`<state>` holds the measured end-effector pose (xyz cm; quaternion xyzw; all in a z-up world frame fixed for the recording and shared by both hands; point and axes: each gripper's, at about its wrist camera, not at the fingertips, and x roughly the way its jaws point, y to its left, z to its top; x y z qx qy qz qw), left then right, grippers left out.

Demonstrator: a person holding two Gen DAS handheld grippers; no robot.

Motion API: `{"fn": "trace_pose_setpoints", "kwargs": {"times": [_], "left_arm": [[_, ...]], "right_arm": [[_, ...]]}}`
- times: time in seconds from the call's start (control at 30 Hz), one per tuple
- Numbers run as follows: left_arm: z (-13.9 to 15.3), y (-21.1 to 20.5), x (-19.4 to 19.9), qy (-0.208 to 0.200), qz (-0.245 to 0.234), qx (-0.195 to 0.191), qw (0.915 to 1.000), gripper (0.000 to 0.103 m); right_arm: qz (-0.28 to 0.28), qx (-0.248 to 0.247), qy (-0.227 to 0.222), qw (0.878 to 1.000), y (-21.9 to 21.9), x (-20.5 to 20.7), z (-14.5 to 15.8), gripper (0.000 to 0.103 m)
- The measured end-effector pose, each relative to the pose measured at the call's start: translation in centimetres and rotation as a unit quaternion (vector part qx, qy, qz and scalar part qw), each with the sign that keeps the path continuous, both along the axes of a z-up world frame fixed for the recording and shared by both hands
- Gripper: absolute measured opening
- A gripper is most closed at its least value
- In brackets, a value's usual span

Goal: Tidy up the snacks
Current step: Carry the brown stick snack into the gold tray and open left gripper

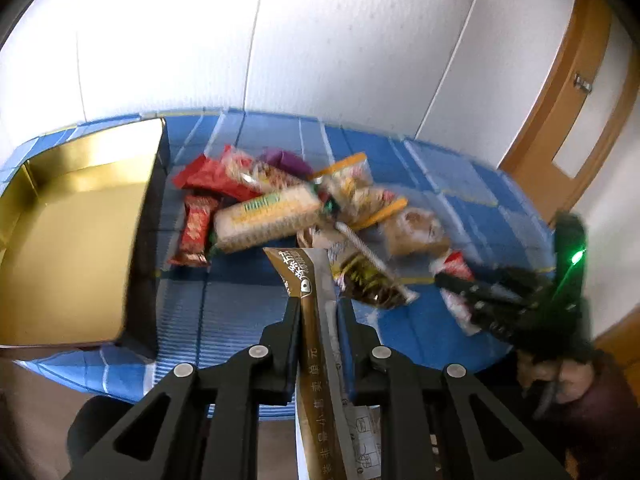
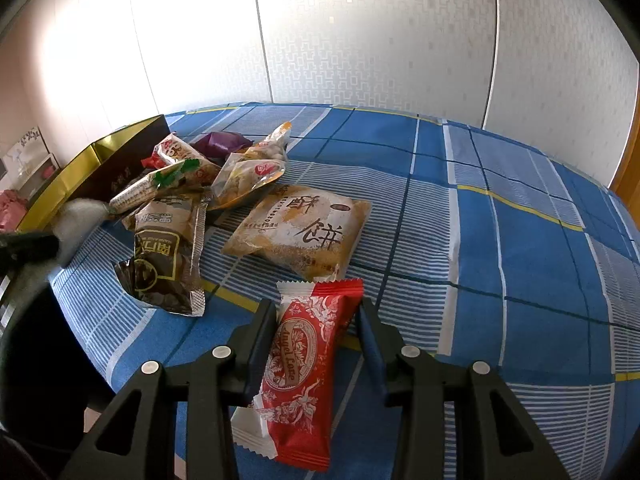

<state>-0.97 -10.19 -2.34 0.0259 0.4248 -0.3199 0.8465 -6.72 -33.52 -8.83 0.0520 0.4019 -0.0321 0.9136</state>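
Left tongs [image 1: 320, 312] angled downward, clamped on a brown snack sachet [image 1: 310, 292] above the blue checked surface [image 2: 500, 240], right tongs [image 2: 318, 312] tilted downward, pinching a red wafer packet [image 2: 304, 360], gold box [image 1: 72, 240] beside the snack pile [image 1: 288, 208].

Blue plaid tablecloth [image 2: 520, 184] with white and yellow stripes covers whole table. White patterned wall panels [image 2: 360, 40] behind it, 12 o'clock. Wooden door frame [image 1: 568, 92] off at 2 o'clock in left wrist view. Blurry shelf clutter [image 2: 24, 160] at 9 o'clock, right wrist view.
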Motion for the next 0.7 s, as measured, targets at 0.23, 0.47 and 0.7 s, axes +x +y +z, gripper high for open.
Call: {"fn": "trace_pose_setpoints", "kwargs": {"times": [0.23,0.47,0.7], "left_arm": [[4.5,4.0,4.2,-0.054,0.081,-0.013,0.9951,0.017],[4.4,7.1,12.5,-0.083,0.165,0.063,0.9808,0.018],[1.4,7.7,16.8,-0.064,0.2,0.096,0.973,0.023]], "right_arm": [[0.0,0.004,0.0,1.0,-0.2,0.0,0.0,0.042],[-0.001,-0.006,0.004,1.0,0.2,0.1,-0.1,0.044],[0.002,-0.031,0.012,0.999,0.8,0.3,-0.2,0.046]]}}
